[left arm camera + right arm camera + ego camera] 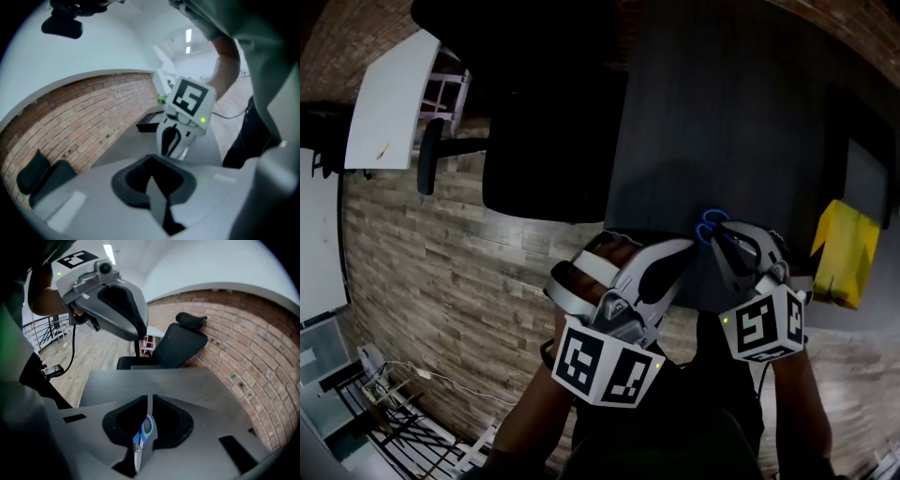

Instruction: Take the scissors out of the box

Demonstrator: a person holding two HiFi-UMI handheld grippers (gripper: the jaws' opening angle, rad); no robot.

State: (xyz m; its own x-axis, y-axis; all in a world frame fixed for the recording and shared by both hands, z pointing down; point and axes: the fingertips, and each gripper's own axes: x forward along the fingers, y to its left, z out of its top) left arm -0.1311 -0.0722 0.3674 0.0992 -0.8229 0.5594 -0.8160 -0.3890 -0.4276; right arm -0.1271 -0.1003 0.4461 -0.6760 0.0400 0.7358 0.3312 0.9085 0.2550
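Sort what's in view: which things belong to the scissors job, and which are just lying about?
Job: blue-handled scissors, clamped in the right gripper; yellow box, probably the one they came from.
Lying about: dark table; office chair; white panel; left gripper, shut and empty.

Dim, fisheye-warped, perhaps slightly soft

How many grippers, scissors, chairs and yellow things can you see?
Hand-held grippers: 2, the left hand-held gripper and the right hand-held gripper
Scissors: 1 pair, blue-handled, pinched in the right one
Chair: 1, black
Yellow things: 1, the yellow box
Total: 5
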